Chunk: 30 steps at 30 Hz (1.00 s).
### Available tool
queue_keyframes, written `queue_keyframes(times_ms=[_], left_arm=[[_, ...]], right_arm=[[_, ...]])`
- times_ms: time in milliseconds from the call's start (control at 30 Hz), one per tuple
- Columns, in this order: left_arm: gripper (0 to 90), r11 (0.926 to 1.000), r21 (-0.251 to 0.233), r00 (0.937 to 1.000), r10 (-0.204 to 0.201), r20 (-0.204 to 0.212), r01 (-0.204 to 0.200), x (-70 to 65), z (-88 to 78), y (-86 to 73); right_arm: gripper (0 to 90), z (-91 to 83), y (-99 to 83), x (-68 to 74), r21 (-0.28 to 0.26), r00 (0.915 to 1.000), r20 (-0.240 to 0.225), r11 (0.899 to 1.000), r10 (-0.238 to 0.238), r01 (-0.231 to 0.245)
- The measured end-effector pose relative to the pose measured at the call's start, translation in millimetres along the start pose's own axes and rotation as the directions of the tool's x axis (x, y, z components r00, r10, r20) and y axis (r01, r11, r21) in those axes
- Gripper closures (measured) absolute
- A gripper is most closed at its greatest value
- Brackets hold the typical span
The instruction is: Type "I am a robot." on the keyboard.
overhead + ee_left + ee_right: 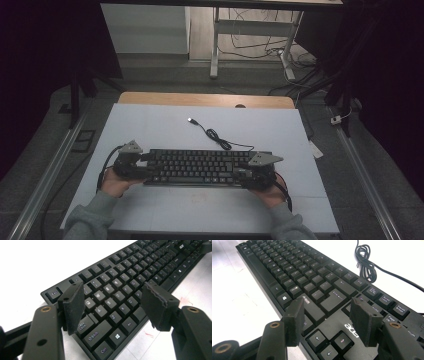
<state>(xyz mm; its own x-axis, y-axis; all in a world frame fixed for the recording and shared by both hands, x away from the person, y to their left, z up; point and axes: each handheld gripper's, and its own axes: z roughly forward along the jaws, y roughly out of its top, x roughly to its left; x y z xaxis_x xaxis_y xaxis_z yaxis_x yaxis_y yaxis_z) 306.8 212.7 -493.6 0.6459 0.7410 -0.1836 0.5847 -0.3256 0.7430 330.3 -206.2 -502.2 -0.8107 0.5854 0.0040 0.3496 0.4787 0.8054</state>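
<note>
- Table (150, 125): white top. It bears every item below.
- Keyboard (200, 166): black, full-size, lying flat and square near the person's edge of the table, keys up. It appears set down in place, and neither tool grips it. If a lift or shift is intended, that work is still to do.
- Left gripper (145, 165): at the keyboard's left end. In the left gripper view (112, 305) its jaws stand apart above the Caps Lock and letter rows, pads clear of the keys, nothing clamped.
- Right gripper (242, 172): at the keyboard's right end. In the right gripper view (327, 322) its jaws are spread over the arrow-key area, holding nothing.
- Cable (217, 137): black, running from the keyboard's back edge, loosely coiled on the table.
- USB plug (190, 120): the cable's free end, lying unplugged well behind the keyboard.
</note>
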Motion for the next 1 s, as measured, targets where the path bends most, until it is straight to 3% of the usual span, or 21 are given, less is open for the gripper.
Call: queue_keyframes(times_ms=[333,633,1000], left_arm=[[35.5,1.0,-0.004,0.9998,0.007,0.017,-0.007,-4.2,1.0,1.8],[35.9,0.9997,-0.023,0.9983,0.015,0.057,-0.014,-12.9,5.8,9.0],[38.5,0.9983,-0.012,0.9953,0.058,0.078,-0.057,-29.6,10.0,10.1]], right_arm=[[46.0,-0.7,0.1,-1.9,-0.002,1.0,0.003,1.0,0.001,-0.001],[45.9,-2.5,-1.4,-2.5,0.002,0.9999,0.01,1.0,0.009,-0.009],[46.2,-0.8,-0.5,-3.9,-0.001,0.9999,0.012,1.0,0.004,-0.004]])
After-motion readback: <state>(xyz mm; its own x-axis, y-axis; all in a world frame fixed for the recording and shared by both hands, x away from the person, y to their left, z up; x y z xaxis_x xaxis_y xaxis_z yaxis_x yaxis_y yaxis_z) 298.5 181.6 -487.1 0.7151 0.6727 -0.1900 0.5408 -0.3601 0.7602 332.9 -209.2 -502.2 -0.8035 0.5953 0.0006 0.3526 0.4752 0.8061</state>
